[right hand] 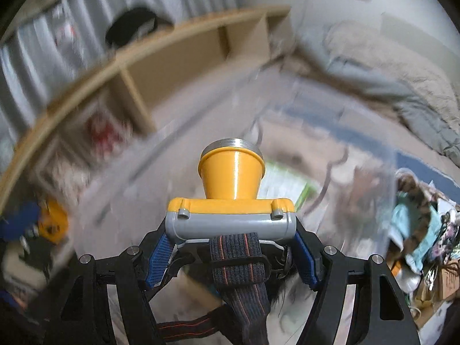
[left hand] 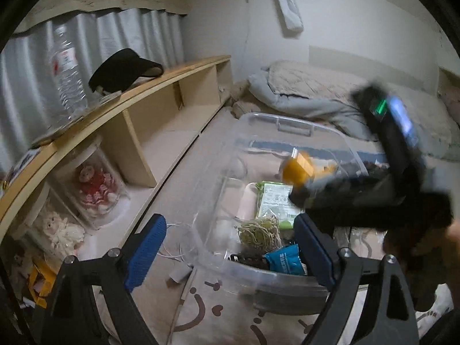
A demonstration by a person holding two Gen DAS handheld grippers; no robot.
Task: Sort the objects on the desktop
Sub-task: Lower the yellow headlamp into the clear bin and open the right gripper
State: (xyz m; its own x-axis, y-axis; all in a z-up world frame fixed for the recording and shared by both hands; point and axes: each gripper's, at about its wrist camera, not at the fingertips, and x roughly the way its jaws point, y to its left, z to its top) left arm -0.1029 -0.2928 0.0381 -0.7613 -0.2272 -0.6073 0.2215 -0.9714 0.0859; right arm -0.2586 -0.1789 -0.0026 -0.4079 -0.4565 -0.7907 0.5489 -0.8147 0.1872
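Note:
A yellow and grey headlamp (right hand: 233, 189) with a dark elastic strap (right hand: 238, 261) sits between the blue pads (right hand: 159, 258) of my right gripper (right hand: 233, 238), which is shut on its grey base. In the left wrist view that gripper (left hand: 310, 185) comes in blurred from the right and holds the headlamp (left hand: 299, 169) over a clear plastic bin (left hand: 293, 122). The bin holds a green packet (left hand: 273, 201), a bundle of rubber bands (left hand: 258, 233) and a blue packet (left hand: 284, 260). My left gripper (left hand: 227, 224) hangs open at the bin's near corner, with nothing gripped.
A long wooden shelf (left hand: 138, 132) runs along the left, with boxed dolls (left hand: 95, 187) in its compartments and a water bottle (left hand: 67, 69) and black visor (left hand: 123, 69) on top. Bedding (left hand: 310, 86) lies behind the bin. A white cable (left hand: 172, 253) trails beside it.

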